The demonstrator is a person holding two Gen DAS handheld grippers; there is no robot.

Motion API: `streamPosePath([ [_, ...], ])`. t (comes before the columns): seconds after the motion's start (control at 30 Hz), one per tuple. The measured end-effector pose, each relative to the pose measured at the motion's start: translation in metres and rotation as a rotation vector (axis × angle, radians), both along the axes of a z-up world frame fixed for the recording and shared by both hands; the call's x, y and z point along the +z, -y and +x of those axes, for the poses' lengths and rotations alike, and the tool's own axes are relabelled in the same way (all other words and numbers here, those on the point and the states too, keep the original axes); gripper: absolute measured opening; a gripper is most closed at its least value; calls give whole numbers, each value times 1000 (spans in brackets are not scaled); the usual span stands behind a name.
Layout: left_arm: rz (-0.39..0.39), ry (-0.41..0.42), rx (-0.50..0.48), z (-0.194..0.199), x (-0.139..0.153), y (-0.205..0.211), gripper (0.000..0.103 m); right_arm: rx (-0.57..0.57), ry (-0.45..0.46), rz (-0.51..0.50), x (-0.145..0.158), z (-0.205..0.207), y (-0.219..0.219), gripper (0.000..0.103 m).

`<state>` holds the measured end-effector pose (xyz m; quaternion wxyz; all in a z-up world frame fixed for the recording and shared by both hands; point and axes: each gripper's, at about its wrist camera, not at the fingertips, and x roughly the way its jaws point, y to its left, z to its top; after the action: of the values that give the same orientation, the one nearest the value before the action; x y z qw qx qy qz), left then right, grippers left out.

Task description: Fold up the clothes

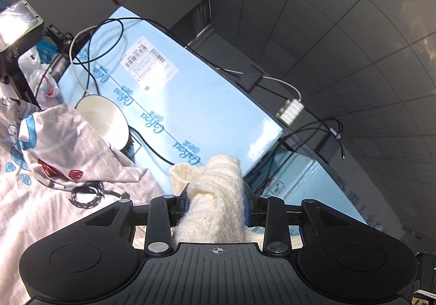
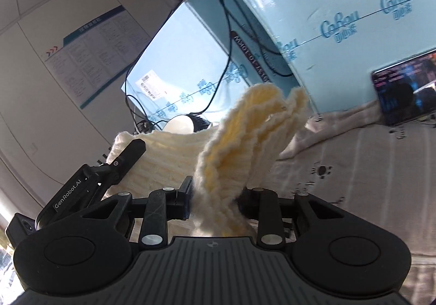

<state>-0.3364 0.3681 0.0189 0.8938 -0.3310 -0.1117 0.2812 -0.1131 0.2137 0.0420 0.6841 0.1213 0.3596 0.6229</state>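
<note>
Gripping cream knit garment (image 1: pixel 218 196) — both tongs, boxes (image 1: pixel 190 92), cables (image 1: pixel 114 40) behind

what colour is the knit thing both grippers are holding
Cream, tinged pale yellow where light shines through. The knit shows best in the right wrist view, pinched in the right gripper.

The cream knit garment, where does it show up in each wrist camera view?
Left wrist: cream knit garment bottom centre, bunched in the left gripper.
Right wrist: garment centre, rising from the right gripper.
Shared landmark: the box's white shipping label.
</note>
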Motion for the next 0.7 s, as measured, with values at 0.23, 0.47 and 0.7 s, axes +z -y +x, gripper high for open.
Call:
streamPosePath([
  [0.23,-27,16,120,-22,-12,-38,32,77,26,43,-7,-26,-68,27],
  [0.47,-33,-38,144,-12,-17,-50,32,63,44,47,-20,-22,-86,27],
  [0.7,-66,-249,255,2,-21,-51,36,33,118,-35,-31,-16,-84,31],
])
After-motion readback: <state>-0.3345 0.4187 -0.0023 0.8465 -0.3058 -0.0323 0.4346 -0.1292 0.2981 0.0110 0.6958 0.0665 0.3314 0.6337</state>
